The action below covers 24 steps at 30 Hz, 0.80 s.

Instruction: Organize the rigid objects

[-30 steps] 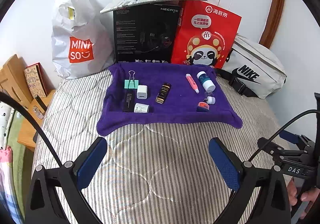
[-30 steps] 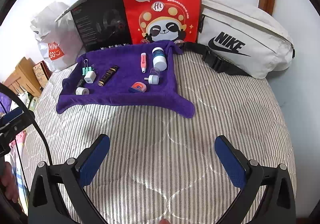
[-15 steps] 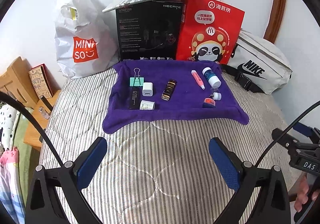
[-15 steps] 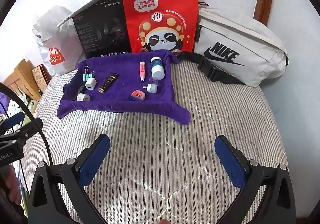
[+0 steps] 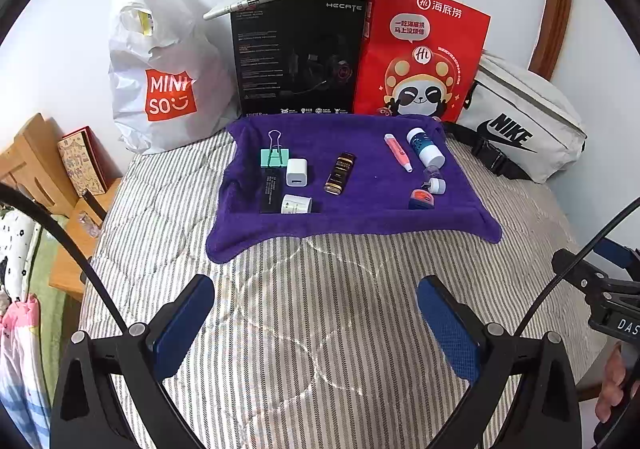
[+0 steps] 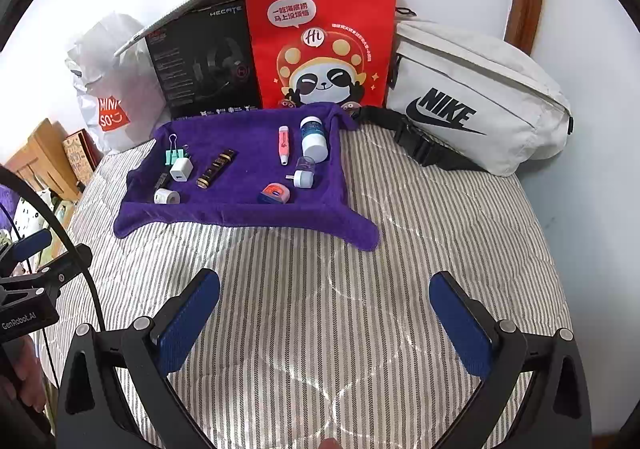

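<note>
Striped quilted bedding [image 5: 320, 329] lay under both of my grippers, soft and giving, with a white wall behind and a row of clutter propped against it: a white Miniso bag [image 5: 160, 81], a black Hecate box [image 5: 298, 57], a red panda bag [image 6: 324, 41] and a grey Nike pouch [image 6: 472, 105]. On the bedding sat a purple towel [image 5: 360, 217], its edges curled up a little, and every small thing I had to sort rested on it.

My left gripper [image 5: 316, 321] hovered well short of the towel with its blue pads spread wide and nothing between them. My right gripper [image 6: 326, 319] was the same, fingers apart and empty, also well back from the towel.

On the left side lay a green binder clip [image 5: 273, 155], a white charger cube [image 5: 297, 171], a white tape roll [image 5: 296, 204] and a flat black stick [image 5: 269, 191], all close together. I judged these light and stiff; the cube I would pinch across its flat sides. A dark gold-lettered tube [image 5: 339, 173] lay alone in the middle, and it looked smooth enough to roll or slip, so I would take it across its width. To the right were a pink pen [image 6: 283, 145], a white bottle [image 6: 314, 139] on its side, a small clear-capped plug [image 6: 303, 173] and an orange-and-blue tin [image 6: 274, 193]. The bottle seemed the bulkiest. The plush towel, I guessed, would let pads sink in beneath low pieces.
</note>
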### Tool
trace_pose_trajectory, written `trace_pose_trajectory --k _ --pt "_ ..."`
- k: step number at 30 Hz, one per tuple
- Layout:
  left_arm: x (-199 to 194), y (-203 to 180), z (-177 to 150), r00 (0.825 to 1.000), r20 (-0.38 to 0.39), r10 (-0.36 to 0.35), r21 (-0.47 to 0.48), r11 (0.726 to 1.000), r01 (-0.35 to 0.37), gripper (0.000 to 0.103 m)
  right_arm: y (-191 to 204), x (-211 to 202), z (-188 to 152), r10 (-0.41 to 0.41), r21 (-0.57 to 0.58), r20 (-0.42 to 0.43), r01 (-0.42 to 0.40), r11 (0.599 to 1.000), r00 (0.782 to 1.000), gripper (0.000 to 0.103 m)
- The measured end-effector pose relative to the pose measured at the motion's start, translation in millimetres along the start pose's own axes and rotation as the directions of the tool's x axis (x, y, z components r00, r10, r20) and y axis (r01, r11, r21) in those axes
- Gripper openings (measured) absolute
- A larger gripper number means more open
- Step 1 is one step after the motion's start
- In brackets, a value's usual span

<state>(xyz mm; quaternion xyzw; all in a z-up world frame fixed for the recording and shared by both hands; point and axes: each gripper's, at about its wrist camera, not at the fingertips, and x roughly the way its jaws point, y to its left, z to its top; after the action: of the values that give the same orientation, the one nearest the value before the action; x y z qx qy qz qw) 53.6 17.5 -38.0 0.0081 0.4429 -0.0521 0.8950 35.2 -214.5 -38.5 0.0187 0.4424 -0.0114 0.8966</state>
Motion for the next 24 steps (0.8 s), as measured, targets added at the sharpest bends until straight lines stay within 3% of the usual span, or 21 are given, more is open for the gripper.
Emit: trace_pose_trajectory --k 24 --pt "0.4 -2.8 -0.1 1.000 -0.006 0.010 0.010 1.000 -0.010 0.103 -2.3 -2.1 -1.3 -0.007 0.002 0.008 0.007 1.000 1.000 0.103"
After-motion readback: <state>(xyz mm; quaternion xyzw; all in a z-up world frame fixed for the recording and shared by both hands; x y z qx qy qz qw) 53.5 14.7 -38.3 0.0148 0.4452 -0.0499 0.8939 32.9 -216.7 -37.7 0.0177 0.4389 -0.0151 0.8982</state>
